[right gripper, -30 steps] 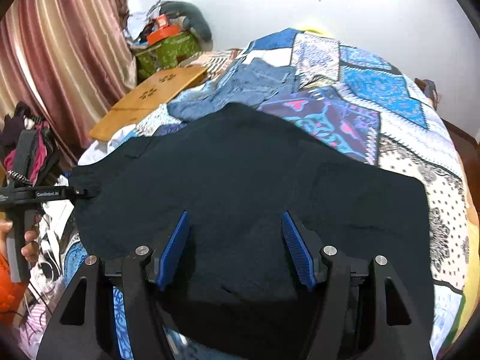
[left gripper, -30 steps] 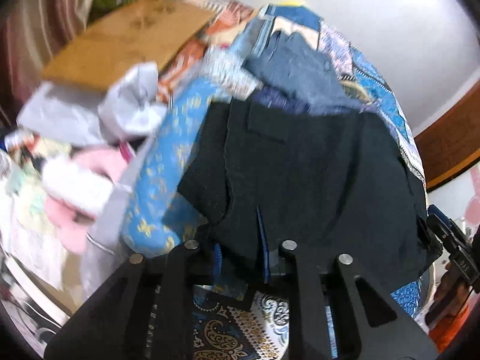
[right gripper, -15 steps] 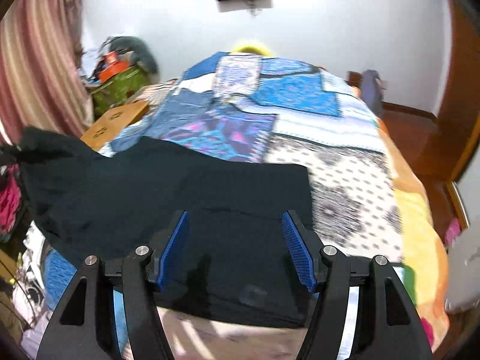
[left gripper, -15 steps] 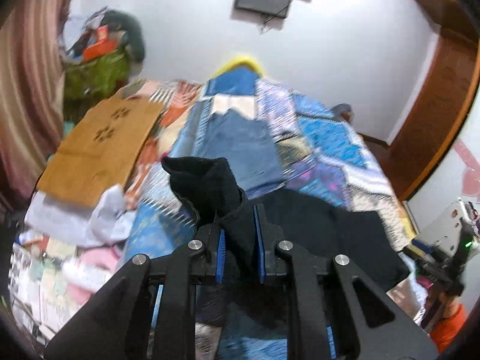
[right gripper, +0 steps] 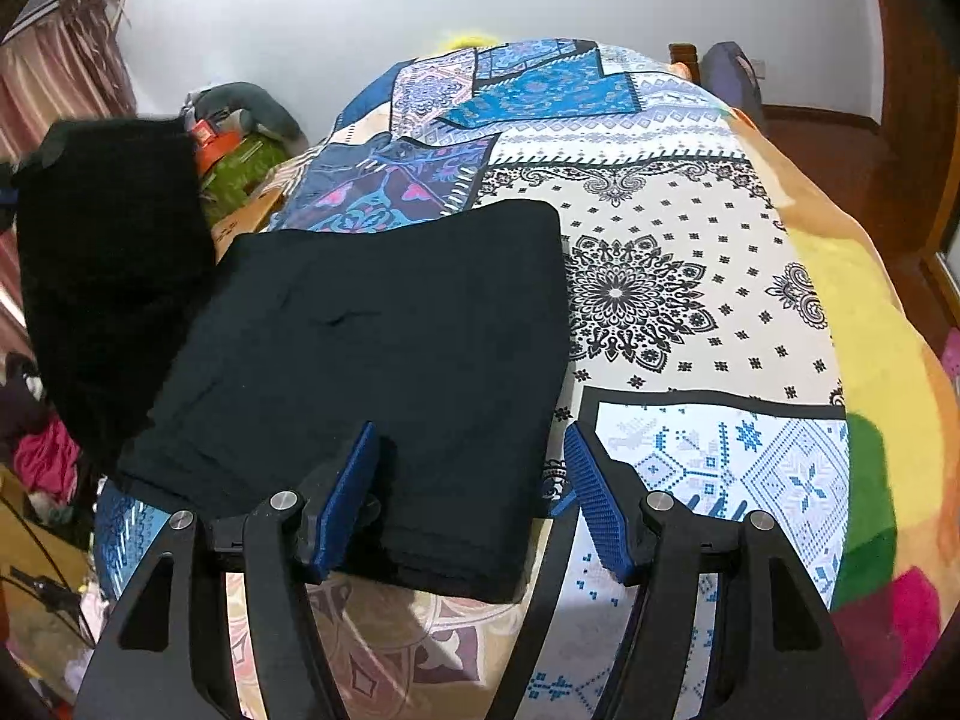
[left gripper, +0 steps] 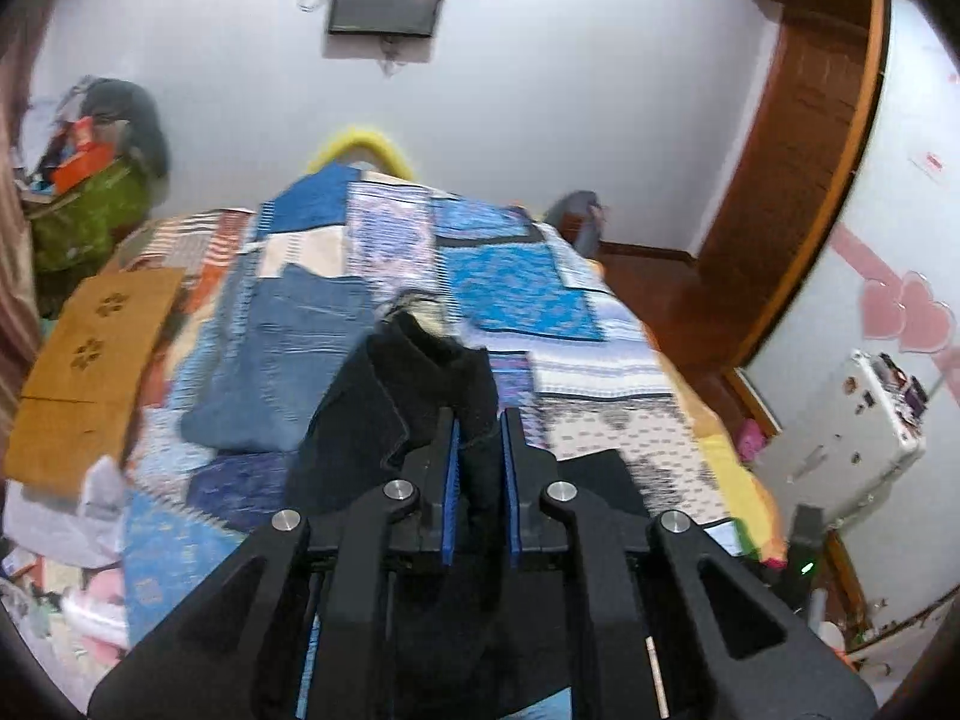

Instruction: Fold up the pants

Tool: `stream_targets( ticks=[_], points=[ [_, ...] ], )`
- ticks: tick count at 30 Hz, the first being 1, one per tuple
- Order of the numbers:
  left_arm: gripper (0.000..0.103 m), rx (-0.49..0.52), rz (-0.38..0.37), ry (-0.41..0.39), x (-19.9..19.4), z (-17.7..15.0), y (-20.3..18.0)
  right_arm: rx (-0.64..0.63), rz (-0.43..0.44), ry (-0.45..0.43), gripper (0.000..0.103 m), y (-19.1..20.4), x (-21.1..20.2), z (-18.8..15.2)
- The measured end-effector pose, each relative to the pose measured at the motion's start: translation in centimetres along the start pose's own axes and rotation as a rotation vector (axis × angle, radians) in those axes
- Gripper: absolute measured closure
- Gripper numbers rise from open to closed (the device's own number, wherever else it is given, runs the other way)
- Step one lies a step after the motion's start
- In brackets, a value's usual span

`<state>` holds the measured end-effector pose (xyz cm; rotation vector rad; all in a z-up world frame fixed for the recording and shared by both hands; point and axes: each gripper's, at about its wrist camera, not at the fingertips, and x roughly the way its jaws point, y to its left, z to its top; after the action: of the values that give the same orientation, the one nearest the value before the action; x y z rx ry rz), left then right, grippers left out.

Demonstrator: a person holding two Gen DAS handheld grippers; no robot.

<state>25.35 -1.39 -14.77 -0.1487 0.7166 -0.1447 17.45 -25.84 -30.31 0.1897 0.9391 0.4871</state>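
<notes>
On the bed's patchwork quilt (right gripper: pixel 690 276) my black pants (right gripper: pixel 384 336) lie mostly flat, one end lifted off the quilt and hanging as a dark fold at its left edge. My left claw (left gripper: pixel 480 468) is clamped tight on that raised cloth, which bunches above the blue pads. My right claw (right gripper: pixel 471 492) stands about half open over the pants' near edge, pads not pressing. Only the left view shows folded blue jeans (left gripper: pixel 288 354) on the quilt beyond the pants, beside a cardboard sheet (left gripper: pixel 90 360).
</notes>
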Motion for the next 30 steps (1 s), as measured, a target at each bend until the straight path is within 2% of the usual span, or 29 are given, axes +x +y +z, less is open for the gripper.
stream_targets(
  ticks=[11, 15, 17, 25, 28, 30],
  points=[
    [0.095, 0.128, -0.147, 0.081, 5.6, 0.8, -10.8, 0.002, 0.05, -0.014, 0.043, -0.6, 0.1, -0.1],
    [0.095, 0.187, -0.196, 0.109, 6.8, -0.2, -13.9, 0.005, 0.059, -0.016, 0.043, -0.7, 0.0, -0.1],
    [0.095, 0.215, -0.216, 0.153, 7.9, -1.5, -15.3, 0.008, 0.062, -0.016, 0.043, -0.9, -0.3, 0.0],
    [0.095, 0.281, -0.263, 0.384, 11.8, -7.4, -17.2, 0.004, 0.008, -0.031, 0.043, -2.3, -3.1, -0.7],
    [0.095, 0.281, -0.271, 0.382, 11.2, -7.7, -17.1, -0.003, -0.013, -0.025, 0.043, -2.7, -4.0, -1.3],
    [0.09, 0.281, -0.27, 0.351, 10.1, -7.0, -16.6, -0.013, -0.032, -0.016, 0.043, -2.6, -4.5, -1.7]
  ],
)
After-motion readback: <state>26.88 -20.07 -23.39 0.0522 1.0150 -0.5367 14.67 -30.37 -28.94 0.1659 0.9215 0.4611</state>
